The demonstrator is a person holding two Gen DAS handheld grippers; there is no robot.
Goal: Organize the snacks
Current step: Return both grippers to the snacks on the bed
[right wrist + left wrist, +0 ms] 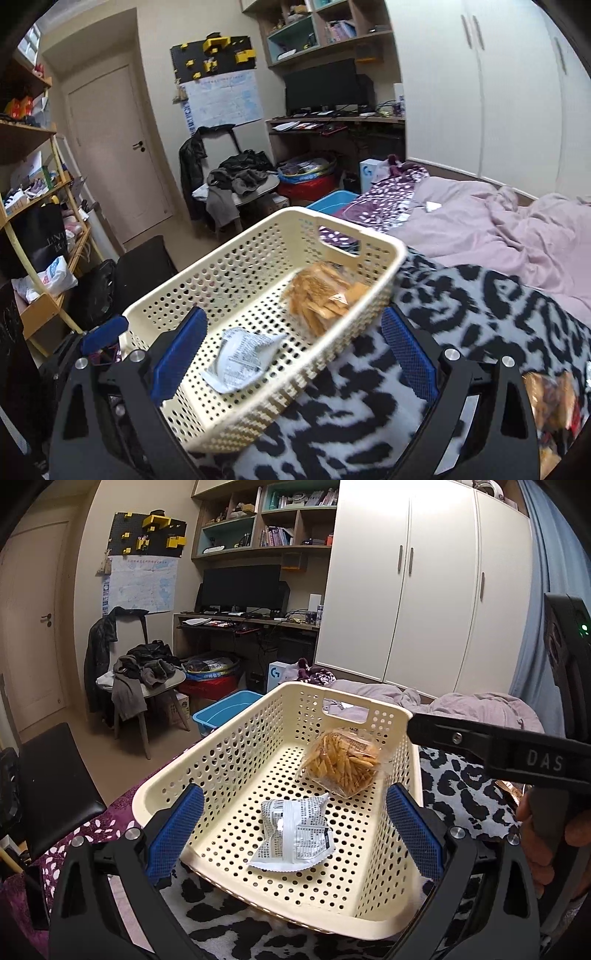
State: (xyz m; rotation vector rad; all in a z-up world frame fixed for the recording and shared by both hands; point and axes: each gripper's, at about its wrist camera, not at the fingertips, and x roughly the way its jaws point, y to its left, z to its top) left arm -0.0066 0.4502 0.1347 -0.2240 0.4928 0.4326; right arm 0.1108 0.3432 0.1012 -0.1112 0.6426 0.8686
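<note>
Basket [229, 760], cream and perforated, sits mid-frame on the leopard-print blanket [461, 794] on the bed. Inside it lie a white printed packet [293, 836] at lower centre and a clear bag of golden sticks [341, 764] behind it. My left tongs [293, 830] and right tongs [293, 354] both stand apart, empty.

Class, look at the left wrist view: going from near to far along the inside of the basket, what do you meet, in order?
Near rim of the cream basket → white printed snack packet → clear bag of golden stick snacks → the basket's far wall with its handle cut-out.
</note>
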